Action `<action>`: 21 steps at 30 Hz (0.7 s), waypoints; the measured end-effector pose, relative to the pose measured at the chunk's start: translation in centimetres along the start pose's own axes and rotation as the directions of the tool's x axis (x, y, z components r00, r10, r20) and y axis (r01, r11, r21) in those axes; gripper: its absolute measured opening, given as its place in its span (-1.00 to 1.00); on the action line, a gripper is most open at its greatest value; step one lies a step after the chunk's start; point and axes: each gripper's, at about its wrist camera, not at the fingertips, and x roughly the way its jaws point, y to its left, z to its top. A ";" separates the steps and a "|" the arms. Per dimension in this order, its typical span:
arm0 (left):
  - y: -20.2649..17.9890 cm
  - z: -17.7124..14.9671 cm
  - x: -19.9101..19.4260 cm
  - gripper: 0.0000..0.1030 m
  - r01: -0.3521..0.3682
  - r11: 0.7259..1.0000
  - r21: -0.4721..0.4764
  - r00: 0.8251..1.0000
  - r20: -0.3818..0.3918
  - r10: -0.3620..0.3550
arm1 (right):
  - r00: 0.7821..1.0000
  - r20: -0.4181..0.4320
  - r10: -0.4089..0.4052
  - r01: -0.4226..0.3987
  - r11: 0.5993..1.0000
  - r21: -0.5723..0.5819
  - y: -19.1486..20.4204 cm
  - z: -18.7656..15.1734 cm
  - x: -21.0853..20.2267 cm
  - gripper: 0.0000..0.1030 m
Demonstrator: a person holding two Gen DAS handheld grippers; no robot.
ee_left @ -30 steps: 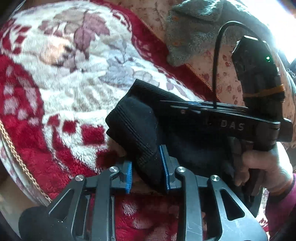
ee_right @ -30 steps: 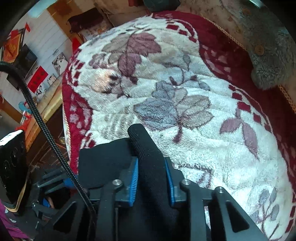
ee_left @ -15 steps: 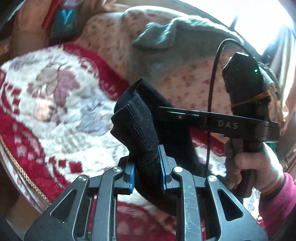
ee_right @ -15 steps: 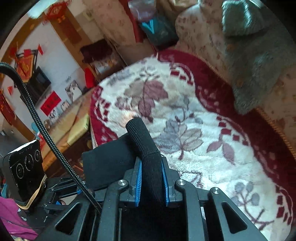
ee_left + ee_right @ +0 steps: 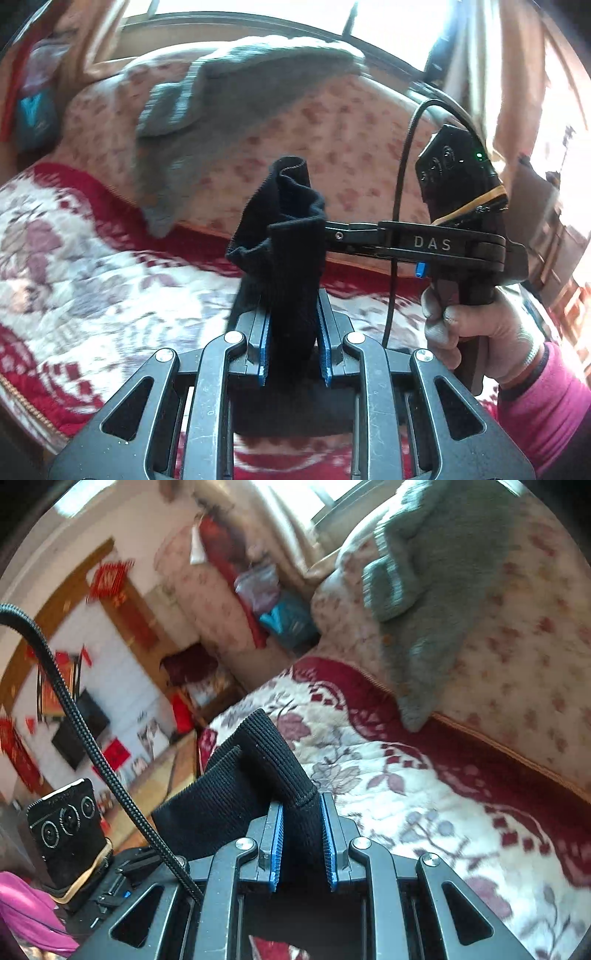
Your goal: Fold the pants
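Black ribbed pants [image 5: 291, 258] are hanging pinched in both the left gripper [image 5: 293, 347] and right gripper [image 5: 303, 843], above the blanket [image 5: 424, 794]; next probably calls for laying them flat.

A lived-in home, probably a sitting room.
A floral sofa [image 5: 517, 672] under a plush red-and-white blanket [image 5: 424, 794], red paper decorations [image 5: 110, 579] on the wall.

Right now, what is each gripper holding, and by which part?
Both hold the black ribbed knit pants: the left gripper and the right gripper each pinch a bunched fold of the ribbed band.
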 end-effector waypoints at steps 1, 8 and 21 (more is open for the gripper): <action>-1.0 -0.1 0.4 -0.61 0.013 1.000 0.018 1.000 -0.008 -0.013 | 1.000 0.015 -0.007 0.007 1.000 0.017 -0.6 -0.5 -1.2 -0.65; -7.8 -2.7 4.2 -0.61 0.106 0.986 0.125 0.989 -0.117 -0.092 | 0.993 0.092 -0.076 0.060 0.984 0.169 -4.9 -6.5 -9.0 -0.65; -13.2 -10.0 10.4 -0.61 0.170 0.972 0.163 0.943 -0.314 -0.112 | 0.969 0.063 -0.240 0.187 0.874 0.448 -13.4 -18.4 -15.0 -0.65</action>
